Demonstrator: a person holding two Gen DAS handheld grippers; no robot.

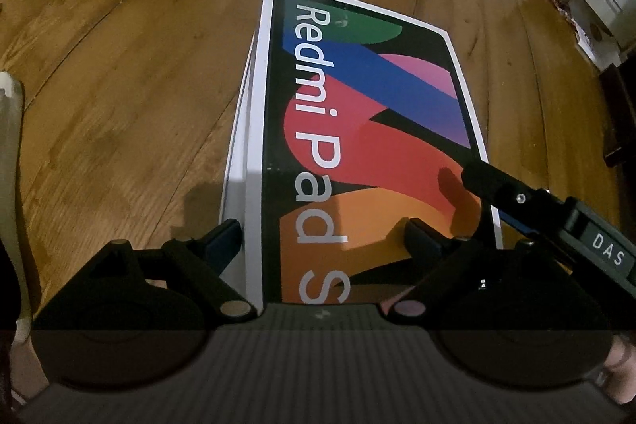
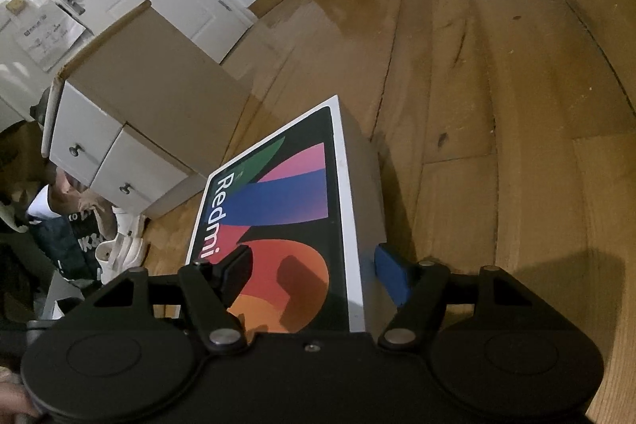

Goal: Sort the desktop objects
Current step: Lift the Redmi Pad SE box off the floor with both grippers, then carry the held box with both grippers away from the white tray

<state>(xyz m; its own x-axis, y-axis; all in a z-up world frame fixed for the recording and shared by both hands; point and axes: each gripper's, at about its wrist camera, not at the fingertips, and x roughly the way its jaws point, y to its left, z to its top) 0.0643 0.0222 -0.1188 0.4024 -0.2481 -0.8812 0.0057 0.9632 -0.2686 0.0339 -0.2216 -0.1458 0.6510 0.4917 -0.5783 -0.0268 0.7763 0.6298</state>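
Tablet box [image 1: 369, 130] hung over the floor, right gripper [image 2: 314, 273] fingers pinching its 5 o'clock edge, left gripper [image 1: 322, 237] fingers spread, sorting unfinished.

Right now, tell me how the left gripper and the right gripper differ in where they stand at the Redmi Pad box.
The left gripper straddles the left long edge of the Redmi Pad box; the right gripper straddles its right long edge. The left gripper's jaws look wider apart than the right gripper's. Shared: both are black, each with one finger over the printed lid and one beside a side wall.
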